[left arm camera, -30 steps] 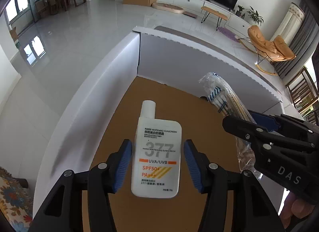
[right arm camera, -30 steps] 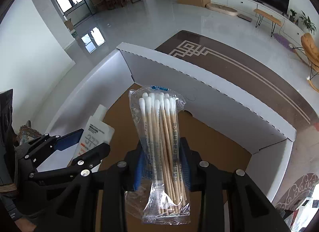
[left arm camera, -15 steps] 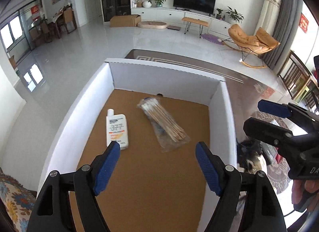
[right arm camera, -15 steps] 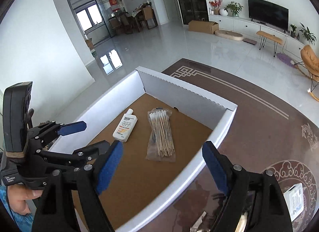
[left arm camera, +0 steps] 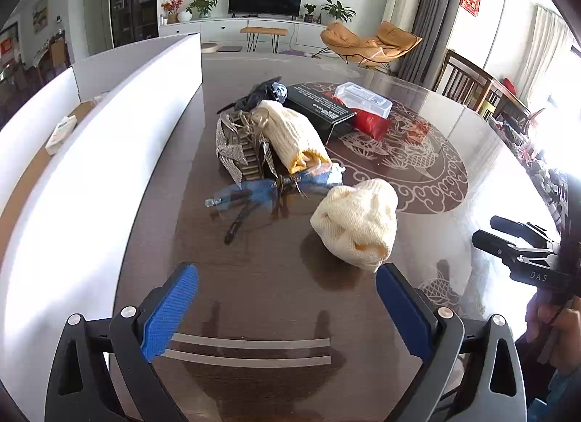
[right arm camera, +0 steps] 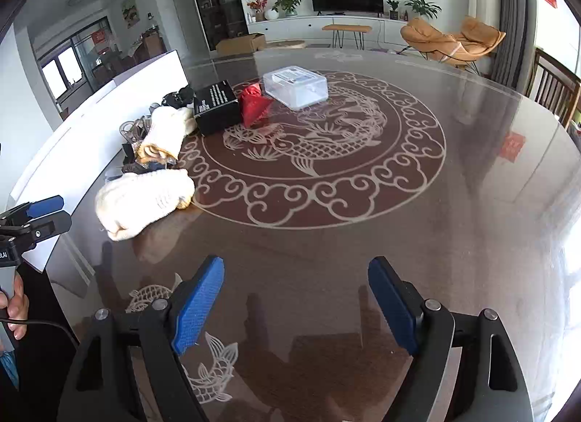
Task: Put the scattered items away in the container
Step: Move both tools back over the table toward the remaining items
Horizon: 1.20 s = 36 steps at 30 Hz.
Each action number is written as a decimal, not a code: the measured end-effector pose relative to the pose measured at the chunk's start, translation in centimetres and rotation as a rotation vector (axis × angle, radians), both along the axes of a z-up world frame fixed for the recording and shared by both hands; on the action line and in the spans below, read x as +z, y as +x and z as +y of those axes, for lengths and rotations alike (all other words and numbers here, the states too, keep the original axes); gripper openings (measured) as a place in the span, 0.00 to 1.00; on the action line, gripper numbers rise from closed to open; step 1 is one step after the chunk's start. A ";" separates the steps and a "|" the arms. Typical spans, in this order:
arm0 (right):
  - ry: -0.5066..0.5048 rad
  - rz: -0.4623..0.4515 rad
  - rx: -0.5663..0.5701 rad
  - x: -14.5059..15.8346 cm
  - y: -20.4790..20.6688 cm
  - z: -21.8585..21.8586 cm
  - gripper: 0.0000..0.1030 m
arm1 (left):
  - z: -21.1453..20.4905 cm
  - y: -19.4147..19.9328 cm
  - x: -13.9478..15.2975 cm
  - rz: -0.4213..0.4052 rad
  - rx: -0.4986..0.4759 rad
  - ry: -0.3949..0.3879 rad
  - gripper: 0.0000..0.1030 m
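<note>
A white box point(left arm camera: 109, 153) with a brown floor stands at the left of the glass table; the sunscreen bottle point(left arm camera: 61, 128) lies inside it. My left gripper point(left arm camera: 287, 307) hovers over bare table, its jaws opening with nothing between them. Just ahead lie a cream knitted glove point(left arm camera: 357, 220), blue safety glasses point(left arm camera: 250, 197), a second cream glove point(left arm camera: 290, 133), a chain and keys point(left arm camera: 239, 146), a black box point(left arm camera: 319, 104), a red packet point(left arm camera: 372, 122) and a clear plastic case point(left arm camera: 363, 97). My right gripper point(right arm camera: 295, 300) is open and empty over the table, right of the glove point(right arm camera: 143, 197).
The table point(right arm camera: 472, 204) is dark glass with a fish and cloud pattern. The box wall point(right arm camera: 109, 110) runs along its left side. A wooden chair point(left arm camera: 472, 81) stands behind the far right edge. A hand point(left arm camera: 555, 320) holds the other gripper at the right.
Both grippers let go of the sunscreen and the cotton swabs in the box, opened wide, and swung right out of the box to the pile of items on the table.
</note>
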State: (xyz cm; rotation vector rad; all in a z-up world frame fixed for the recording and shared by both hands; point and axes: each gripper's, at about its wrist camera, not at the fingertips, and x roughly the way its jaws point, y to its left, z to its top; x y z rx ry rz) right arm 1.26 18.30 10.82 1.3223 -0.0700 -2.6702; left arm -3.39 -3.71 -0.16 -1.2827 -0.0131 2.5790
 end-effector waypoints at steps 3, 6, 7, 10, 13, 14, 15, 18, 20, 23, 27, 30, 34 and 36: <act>0.045 0.016 0.005 -0.9 0.4 -0.4 0.80 | 0.6 -0.1 -1.5 0.009 -0.006 -0.015 0.97; 0.070 0.027 0.014 -1.2 0.3 -0.9 0.80 | 0.6 -0.3 -1.9 0.018 0.001 -0.024 0.97; 0.083 0.026 0.020 -1.5 0.3 -1.2 0.80 | 0.4 -0.4 -2.0 0.015 0.004 -0.019 0.97; 0.120 0.029 0.020 -1.9 0.4 -1.9 0.80 | 0.3 -0.6 -2.6 -0.004 0.007 -0.022 0.97; 0.104 0.028 0.003 -2.1 0.7 -1.7 0.80 | 0.5 -0.8 -2.8 -0.011 -0.004 -0.016 0.97; 0.094 0.030 -0.006 -2.1 0.7 -1.4 0.80 | 0.6 -0.9 -2.9 -0.012 -0.008 -0.013 0.97; 0.085 0.031 -0.014 -2.1 0.7 -1.2 0.80 | 0.6 -1.0 -3.0 -0.015 -0.011 -0.009 0.97; 0.083 0.032 -0.030 -2.1 0.7 -1.0 0.80 | 0.6 -0.9 -3.2 -0.016 -0.013 -0.004 0.97; 0.098 0.030 -0.032 -2.1 0.6 -1.1 0.80 | 0.5 -0.9 -3.3 -0.015 -0.008 -0.008 0.97; 0.115 0.027 -0.035 -2.2 0.5 -1.3 0.80 | 0.3 -0.9 -3.2 -0.012 0.001 -0.004 0.97; 0.119 0.027 -0.038 -2.2 0.5 -1.4 0.80 | -0.3 -1.0 -3.2 -0.016 0.024 0.011 0.97; 0.119 0.027 -0.041 -2.2 0.4 -1.4 0.80 | -0.6 -1.0 -3.2 -0.018 0.035 0.020 0.97; 0.119 0.027 -0.040 -2.3 0.4 -1.4 0.80 | -0.8 -1.0 -3.2 -0.018 0.046 0.003 0.97; 0.119 0.027 -0.041 -2.3 0.4 -1.4 0.80 | -0.8 -1.0 -3.3 -0.019 0.052 -0.011 0.97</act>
